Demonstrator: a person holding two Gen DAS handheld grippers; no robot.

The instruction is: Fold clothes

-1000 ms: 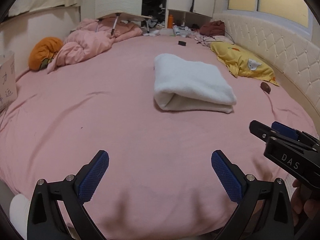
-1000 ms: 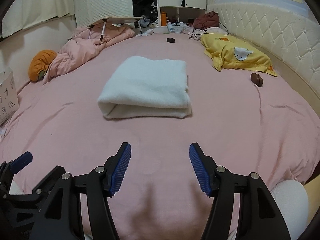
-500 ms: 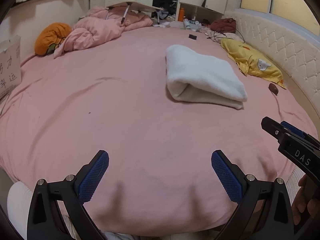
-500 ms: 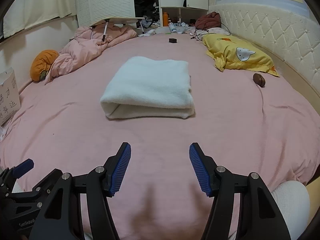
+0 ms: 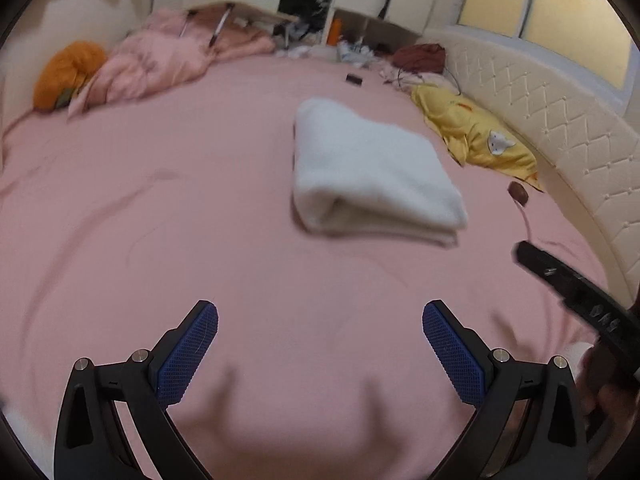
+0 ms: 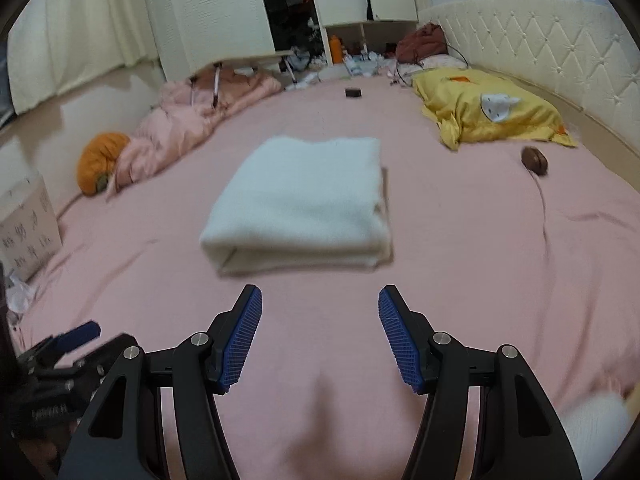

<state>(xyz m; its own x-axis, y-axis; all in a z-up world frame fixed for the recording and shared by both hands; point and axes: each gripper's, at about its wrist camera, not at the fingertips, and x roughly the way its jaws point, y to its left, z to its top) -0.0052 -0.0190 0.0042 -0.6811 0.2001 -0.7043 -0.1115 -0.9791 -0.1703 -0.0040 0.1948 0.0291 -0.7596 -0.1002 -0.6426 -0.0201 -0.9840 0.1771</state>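
A white garment (image 5: 372,172) (image 6: 304,200) lies folded into a thick rectangle in the middle of the pink bed sheet (image 5: 160,220) (image 6: 480,248). My left gripper (image 5: 320,320) hovers open over bare sheet, well short of the garment and to its left, with nothing between its blue pads. My right gripper (image 6: 320,312) is open too, just in front of the garment's near folded edge, empty. Each gripper shows at the edge of the other's view: the right one (image 5: 568,284) and the left one (image 6: 60,356).
A yellow pillow (image 6: 492,108) and a small brown object (image 6: 534,160) lie at the right by the padded headboard (image 6: 540,48). A crumpled pink quilt (image 6: 196,120), an orange cushion (image 6: 100,160) and a cardboard box (image 6: 28,236) sit at the left. Clutter lines the far edge.
Both views have shifted and blurred: the hands moved across the bed and the right view tilted up a little, so the folded garment sits a little nearer. Both grippers stayed open and empty.
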